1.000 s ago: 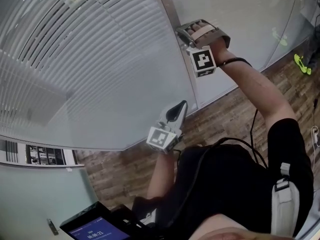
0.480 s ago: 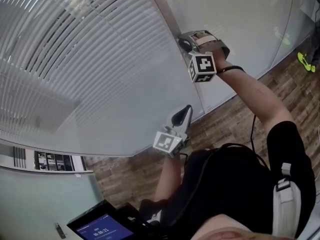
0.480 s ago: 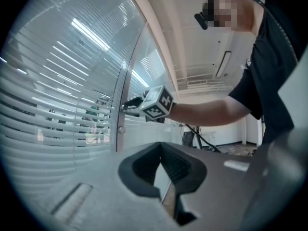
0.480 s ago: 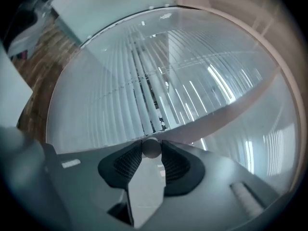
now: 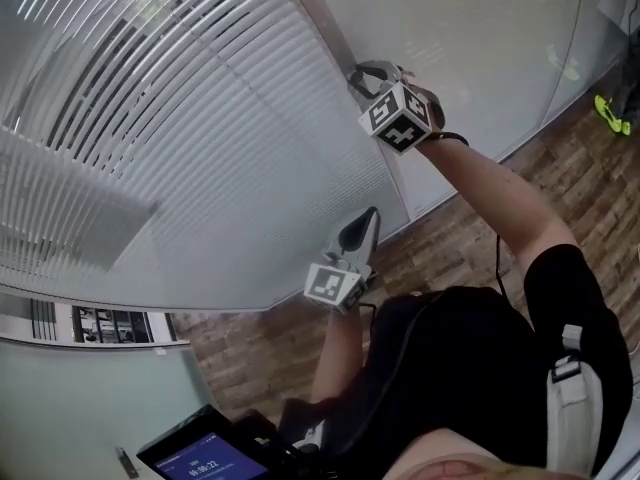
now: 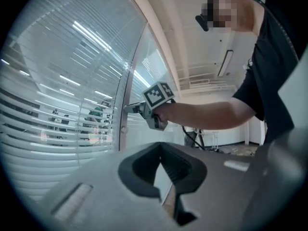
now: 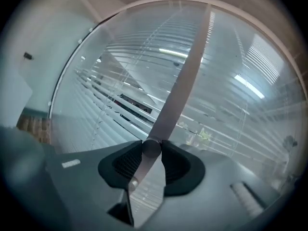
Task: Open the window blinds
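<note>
**Right gripper clamped on the blind knob, left gripper idle**

The window blinds (image 5: 150, 118) fill the left of the scene behind a glass wall. Their slats lie level, and dark gaps show between them toward the far upper part. A pale frame post (image 5: 318, 18) runs up the right edge of that blinded pane, with a plain frosted pane on its other side. Below the glass, a wooden floor (image 5: 260, 338) stretches toward you.

Your right arm (image 5: 490, 188) reaches out to the far side. It carries the right gripper (image 5: 368, 76) against the post, with its marker cube tipped toward you. In the right gripper view, the jaws are clenched on a small round knob (image 7: 151, 148) on the post (image 7: 185, 76), one ribbed pad pressed to each side of it.

Your left gripper (image 5: 366, 213) hangs nearer and lower, just in front of the glass and well apart from the knob. Its jaw tips meet with nothing between them, as the left gripper view shows.

A small lit screen (image 5: 195, 458) sits at the near left edge.
</note>
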`<control>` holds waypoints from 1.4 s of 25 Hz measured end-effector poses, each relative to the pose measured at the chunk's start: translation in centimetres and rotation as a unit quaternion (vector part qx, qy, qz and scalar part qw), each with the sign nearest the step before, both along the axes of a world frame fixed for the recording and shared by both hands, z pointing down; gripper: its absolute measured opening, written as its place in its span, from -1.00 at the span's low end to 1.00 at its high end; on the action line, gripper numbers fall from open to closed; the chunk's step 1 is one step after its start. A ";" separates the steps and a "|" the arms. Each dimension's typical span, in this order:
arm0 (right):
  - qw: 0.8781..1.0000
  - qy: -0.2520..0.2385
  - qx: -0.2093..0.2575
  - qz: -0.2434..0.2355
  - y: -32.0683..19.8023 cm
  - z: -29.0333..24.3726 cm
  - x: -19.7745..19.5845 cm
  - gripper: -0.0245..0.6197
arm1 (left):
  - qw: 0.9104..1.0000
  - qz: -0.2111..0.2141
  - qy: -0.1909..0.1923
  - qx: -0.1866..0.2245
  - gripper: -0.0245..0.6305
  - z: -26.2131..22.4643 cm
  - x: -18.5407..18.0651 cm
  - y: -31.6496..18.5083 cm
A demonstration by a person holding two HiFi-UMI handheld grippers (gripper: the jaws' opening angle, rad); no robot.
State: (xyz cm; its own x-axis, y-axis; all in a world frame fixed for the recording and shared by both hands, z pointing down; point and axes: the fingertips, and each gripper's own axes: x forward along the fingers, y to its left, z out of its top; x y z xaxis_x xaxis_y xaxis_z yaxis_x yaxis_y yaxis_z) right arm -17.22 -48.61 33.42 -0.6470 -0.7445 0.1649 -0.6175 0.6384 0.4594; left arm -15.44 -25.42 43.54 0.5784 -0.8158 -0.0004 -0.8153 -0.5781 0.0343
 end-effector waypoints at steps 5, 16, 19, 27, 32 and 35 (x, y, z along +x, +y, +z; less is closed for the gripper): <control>0.997 -0.057 -0.043 0.008 -0.1 -0.2 0.4 -0.52 | 1.000 0.003 0.001 0.003 -0.92 -0.1 0.5 0.1; 0.996 -0.073 -0.047 0.015 0.0 -0.1 0.5 -0.52 | 1.000 0.001 0.000 -0.001 -0.92 0.2 0.4 0.7; 0.996 -0.072 -0.044 0.017 0.0 -0.3 0.5 -0.51 | 1.000 0.002 0.001 -0.001 -0.92 0.1 0.3 0.7; 0.996 -0.073 -0.041 0.015 0.4 0.1 0.9 -0.45 | 1.000 0.005 0.001 -0.005 -0.92 0.5 0.2 0.7; 0.995 -0.091 -0.045 0.010 0.8 0.2 1.5 -0.43 | 1.000 0.014 -0.005 0.003 -0.92 -0.2 0.3 0.2; 0.990 -0.128 -0.052 -0.015 1.9 0.0 2.0 -0.43 | 1.000 0.013 -0.004 0.008 -0.92 -0.6 0.4 -0.2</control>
